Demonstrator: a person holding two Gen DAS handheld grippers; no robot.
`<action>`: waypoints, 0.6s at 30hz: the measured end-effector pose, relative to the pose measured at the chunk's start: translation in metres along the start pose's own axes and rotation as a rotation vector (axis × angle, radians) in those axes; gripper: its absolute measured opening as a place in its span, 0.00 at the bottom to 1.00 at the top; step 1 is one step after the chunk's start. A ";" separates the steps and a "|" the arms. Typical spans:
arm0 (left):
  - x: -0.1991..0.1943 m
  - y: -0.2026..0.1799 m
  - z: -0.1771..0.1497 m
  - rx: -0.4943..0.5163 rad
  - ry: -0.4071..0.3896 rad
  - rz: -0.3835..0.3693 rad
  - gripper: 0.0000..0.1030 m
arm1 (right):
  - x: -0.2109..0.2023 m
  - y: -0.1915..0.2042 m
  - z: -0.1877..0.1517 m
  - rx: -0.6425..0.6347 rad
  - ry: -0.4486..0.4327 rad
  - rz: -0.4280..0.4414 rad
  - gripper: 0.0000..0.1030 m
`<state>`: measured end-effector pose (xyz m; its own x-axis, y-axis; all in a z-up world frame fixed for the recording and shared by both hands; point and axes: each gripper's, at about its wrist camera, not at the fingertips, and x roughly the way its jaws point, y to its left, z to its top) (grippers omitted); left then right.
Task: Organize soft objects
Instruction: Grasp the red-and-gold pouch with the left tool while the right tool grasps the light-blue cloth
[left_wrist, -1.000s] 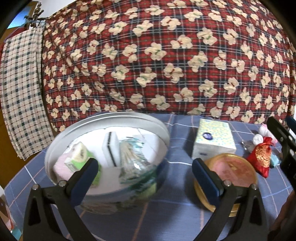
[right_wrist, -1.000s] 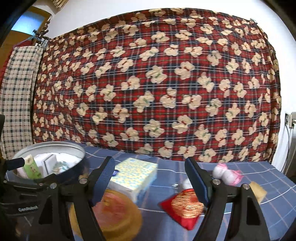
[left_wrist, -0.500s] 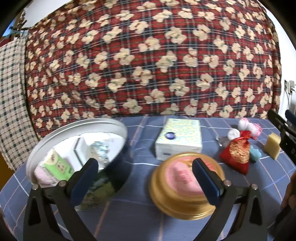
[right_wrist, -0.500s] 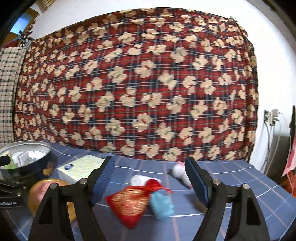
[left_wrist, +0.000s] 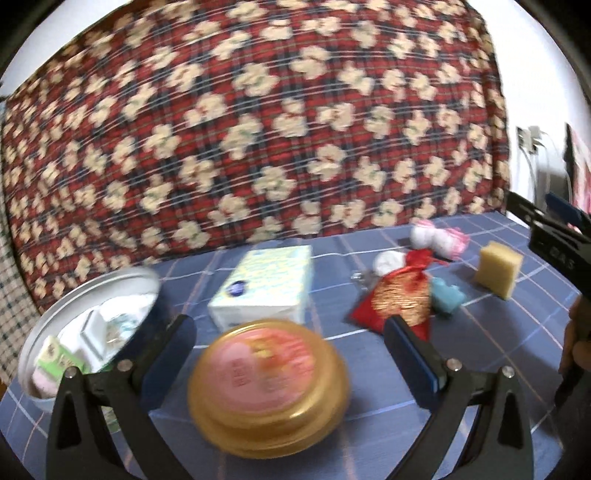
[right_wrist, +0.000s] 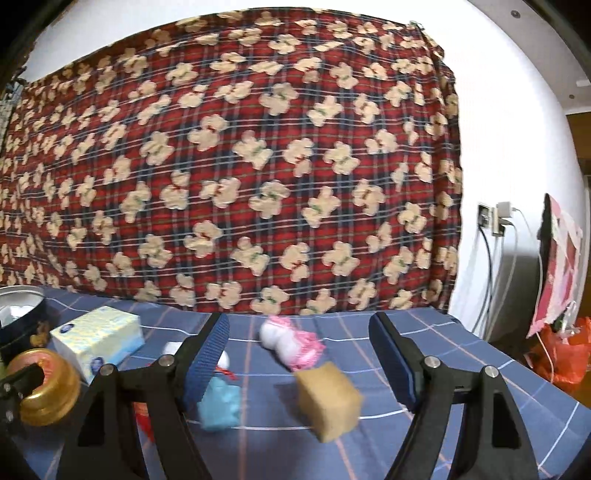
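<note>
1. Both tools, left tool (left_wrist: 288, 354) and right tool (right_wrist: 297, 356), gape wide, holding nothing
2. Yellow sponge (right_wrist: 330, 400) lies on the counter (right_wrist: 461, 373), near the right tool, far right of the tin (left_wrist: 88, 317)
3. Step: approaching; next, straddle and pinch it gently

I can't read much here: the red characters on the pink lid of the gold tin (left_wrist: 267, 373), low in the left wrist view, are blurred. The blue round logo on the tissue box (left_wrist: 264, 286) is illegible, and the white letters on the right gripper (left_wrist: 543, 221) body at the right edge stay unreadable too.
</note>
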<state>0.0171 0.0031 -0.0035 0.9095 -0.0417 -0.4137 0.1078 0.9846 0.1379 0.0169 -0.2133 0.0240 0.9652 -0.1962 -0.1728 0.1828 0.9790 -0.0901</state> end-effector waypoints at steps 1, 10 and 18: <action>0.002 -0.007 0.002 0.012 0.004 -0.024 0.99 | 0.001 -0.004 0.000 0.007 0.006 -0.004 0.78; 0.036 -0.062 0.022 0.061 0.098 -0.176 0.95 | 0.007 -0.029 -0.003 0.034 0.035 -0.027 0.78; 0.089 -0.090 0.026 0.057 0.244 -0.209 0.72 | 0.012 -0.042 -0.003 0.056 0.051 -0.023 0.78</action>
<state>0.0991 -0.0935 -0.0295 0.7431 -0.1927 -0.6409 0.3103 0.9477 0.0749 0.0205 -0.2569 0.0228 0.9501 -0.2198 -0.2212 0.2165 0.9755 -0.0395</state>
